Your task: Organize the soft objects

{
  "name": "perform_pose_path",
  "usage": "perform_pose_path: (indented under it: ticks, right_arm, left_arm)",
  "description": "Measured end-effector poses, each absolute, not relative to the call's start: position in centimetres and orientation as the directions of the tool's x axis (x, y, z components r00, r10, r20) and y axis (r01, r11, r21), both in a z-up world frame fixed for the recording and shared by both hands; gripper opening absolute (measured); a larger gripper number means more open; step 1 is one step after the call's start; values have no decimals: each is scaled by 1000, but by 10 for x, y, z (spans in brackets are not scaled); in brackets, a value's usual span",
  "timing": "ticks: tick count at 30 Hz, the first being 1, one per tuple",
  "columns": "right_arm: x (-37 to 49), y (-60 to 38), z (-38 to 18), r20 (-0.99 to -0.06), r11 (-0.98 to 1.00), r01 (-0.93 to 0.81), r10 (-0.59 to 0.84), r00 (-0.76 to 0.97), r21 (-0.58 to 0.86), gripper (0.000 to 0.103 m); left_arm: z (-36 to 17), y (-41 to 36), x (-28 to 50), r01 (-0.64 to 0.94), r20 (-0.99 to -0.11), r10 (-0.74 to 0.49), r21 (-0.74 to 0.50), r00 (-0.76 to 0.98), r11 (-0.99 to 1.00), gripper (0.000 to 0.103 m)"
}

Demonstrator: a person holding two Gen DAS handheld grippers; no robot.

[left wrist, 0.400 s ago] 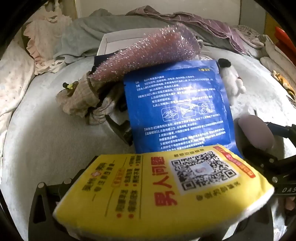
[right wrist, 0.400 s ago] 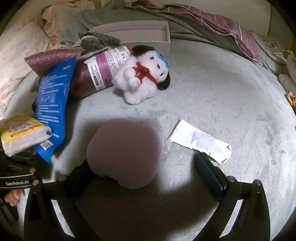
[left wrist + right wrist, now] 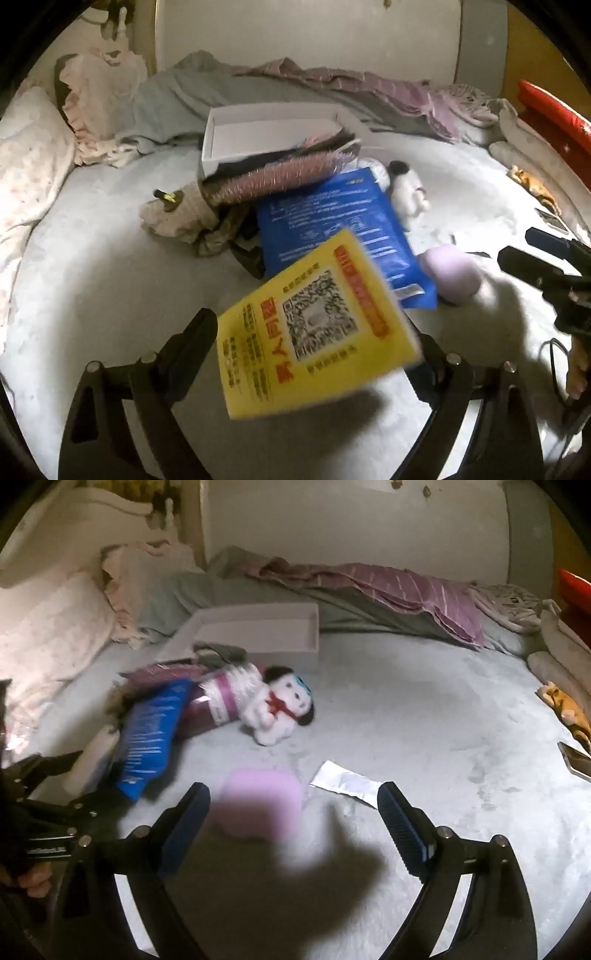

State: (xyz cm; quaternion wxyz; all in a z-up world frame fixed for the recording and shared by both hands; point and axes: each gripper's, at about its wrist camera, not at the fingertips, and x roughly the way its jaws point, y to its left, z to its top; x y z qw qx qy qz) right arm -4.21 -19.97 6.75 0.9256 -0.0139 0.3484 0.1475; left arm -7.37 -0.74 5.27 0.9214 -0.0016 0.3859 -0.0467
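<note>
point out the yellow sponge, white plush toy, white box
yellow sponge [image 3: 314,325], left wrist view, QR code face
white plush toy [image 3: 277,710], right wrist view, red bow
white box [image 3: 258,631], right wrist view, inner floor

The bed [image 3: 424,720] wears a pale grey cover. The pad [image 3: 314,325] is bright yellow with red lettering, an orange-red band and a black-and-white code square. At its twelve o'clock lies a royal-blue packet [image 3: 332,221] printed in white. The sponge [image 3: 260,805] looks lilac-pink, though blurred. The plush toy [image 3: 280,709] is white, black-eared, red-bowed. The box [image 3: 258,627] is white; the far blanket [image 3: 406,587] mauve with pale stripes.
</note>
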Motion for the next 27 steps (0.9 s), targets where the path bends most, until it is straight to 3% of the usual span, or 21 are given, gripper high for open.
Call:
perform_pose_path:
  ticks: [9,15,20,27]
  right_arm:
    - [-76,-200,75,-676,948,-307,280,682,84,93]
    - [-100,-202,78,-674,946,-314,285,682,82,93]
    - [-109,-202,76,-679,945,-318,283,677,76,93]
    - [-117,-199,80,-665,941,-333,284,690,56,93]
  left_arm:
    - [64,0,-95,115,-730,-128,-68,671,991,94]
    - [60,-15,-116,47,-721,24,78,693,996,94]
    - [62,-5,-124,31,-713,-27,-8,701,999,94]
    - [64,-12,-130,41,-709,-24,7,704,999,94]
